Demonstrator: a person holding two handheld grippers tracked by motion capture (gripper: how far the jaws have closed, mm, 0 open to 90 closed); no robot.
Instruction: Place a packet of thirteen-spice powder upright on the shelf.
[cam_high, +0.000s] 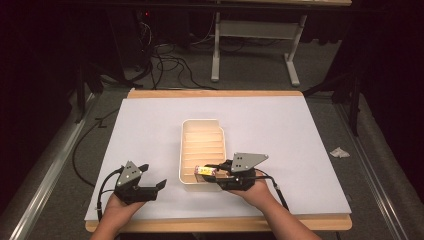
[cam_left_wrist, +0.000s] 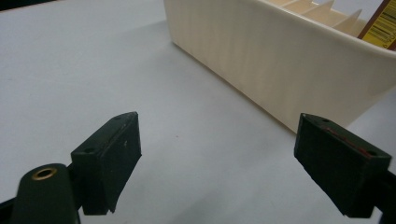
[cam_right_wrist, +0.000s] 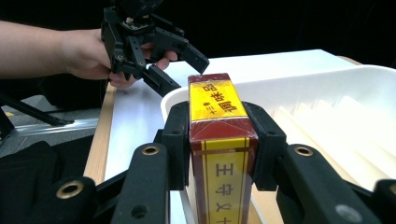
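We note the right tool clenched on a small red-and-yellow box. In the right gripper view the box sits squarely between the two black jaws, one pad pressed flat against each long side, with its yellow label face turned up and its far end jutting out past the jaw tips. The box is roughly level with the jaws, not tilted sideways.

From the high view we see the box at the near end of the cream divided tray, over the slot closest to the person, with the right tool reaching in over the tray's near right corner. Whether the box touches the tray floor we cannot tell. The tray's slats run on ahead of the tool.

The left tool is released: in the left gripper view its jaws stand wide apart with bare white bench between them. It rests low over the bench, just beside the tray's near left wall, apart from it. A corner of the box shows above that wall, ahead and to the tool's right.
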